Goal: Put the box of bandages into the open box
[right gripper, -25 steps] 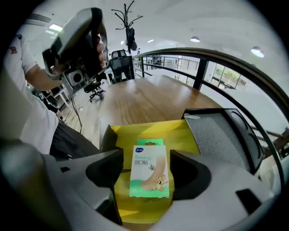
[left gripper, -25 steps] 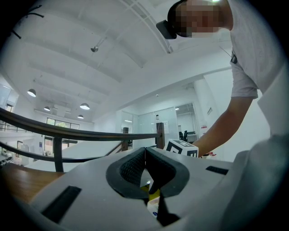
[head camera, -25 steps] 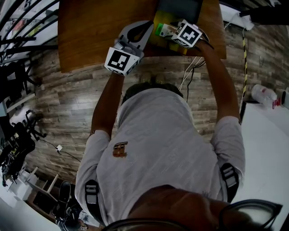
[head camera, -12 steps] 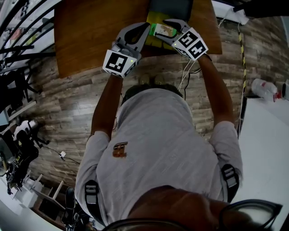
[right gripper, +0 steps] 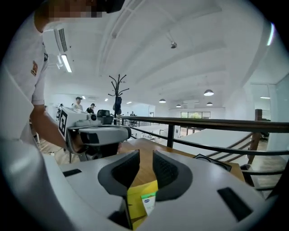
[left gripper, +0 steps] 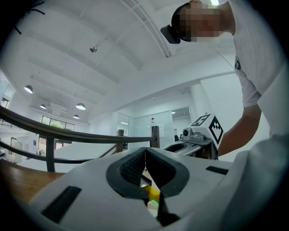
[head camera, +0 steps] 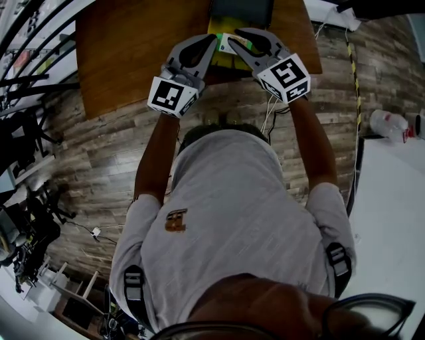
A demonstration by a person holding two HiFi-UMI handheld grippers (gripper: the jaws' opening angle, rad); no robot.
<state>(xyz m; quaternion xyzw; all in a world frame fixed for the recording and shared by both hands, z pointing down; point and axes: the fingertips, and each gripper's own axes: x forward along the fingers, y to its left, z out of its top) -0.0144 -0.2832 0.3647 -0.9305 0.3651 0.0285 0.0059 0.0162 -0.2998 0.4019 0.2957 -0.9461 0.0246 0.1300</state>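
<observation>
A wooden table [head camera: 126, 46] fills the top of the head view. A person [head camera: 226, 212] in a pale shirt stands at its near edge with both arms stretched forward. A dark flat thing [head camera: 240, 10] lies at the far edge.

The left gripper [left gripper: 145, 150] and the right gripper [right gripper: 146, 154] point at each other from either side, tips close together above the near edge, right of its middle. The left jaws are clenched, pads touching, with nothing between them. The right jaws have just been closing and stand a little apart. Bare table wood shows through the gap and nothing is pinched.

Under both tips sits the open yellow box [head camera: 221, 60]. The green and white box of bandages [head camera: 229, 44] rests at its top. Whether it is fully inside, I cannot tell.
</observation>
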